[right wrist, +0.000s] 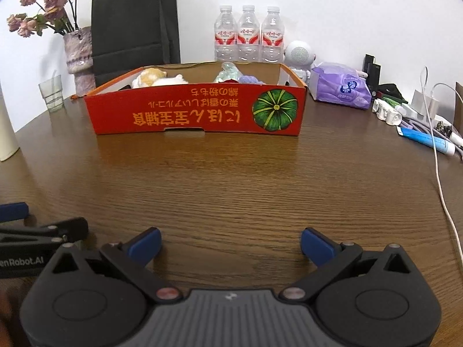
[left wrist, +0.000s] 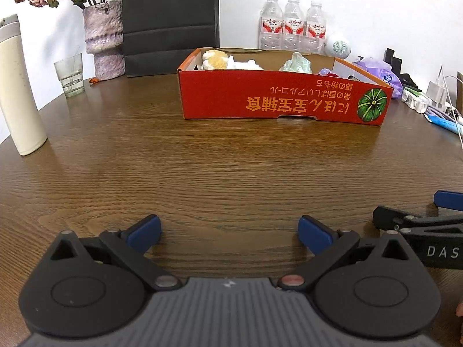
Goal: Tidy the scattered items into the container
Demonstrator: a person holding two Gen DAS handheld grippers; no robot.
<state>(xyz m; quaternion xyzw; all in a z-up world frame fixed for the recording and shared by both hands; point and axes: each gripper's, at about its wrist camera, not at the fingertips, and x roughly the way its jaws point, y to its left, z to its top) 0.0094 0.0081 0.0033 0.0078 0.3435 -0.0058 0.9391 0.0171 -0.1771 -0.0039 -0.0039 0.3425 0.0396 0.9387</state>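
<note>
A shallow red cardboard box point(left wrist: 260, 95) point(right wrist: 179, 110) with orange lettering and a green pumpkin picture stands on the far half of the wooden table point(left wrist: 202, 167). Inside it lie a yellow-white plush point(left wrist: 214, 59) point(right wrist: 149, 76), a white fluffy item point(left wrist: 246, 65) point(right wrist: 172, 81), a pale green item point(left wrist: 296, 63) point(right wrist: 228, 72) and a purple one point(right wrist: 250, 80). My left gripper point(left wrist: 230, 231) hovers open over bare wood, well short of the box. My right gripper point(right wrist: 230, 244) is open too, holding nothing. Each gripper shows at the edge of the other's view.
Behind the box stand three water bottles point(right wrist: 249, 34), a black paper bag point(right wrist: 133, 29), a vase of dried roses point(right wrist: 78, 55) and a glass point(left wrist: 69, 75). A cream flask point(left wrist: 17, 86) is at the left. A tissue pack point(right wrist: 340, 86), white cable point(right wrist: 442, 179), blue tube point(right wrist: 428, 141) clutter the right.
</note>
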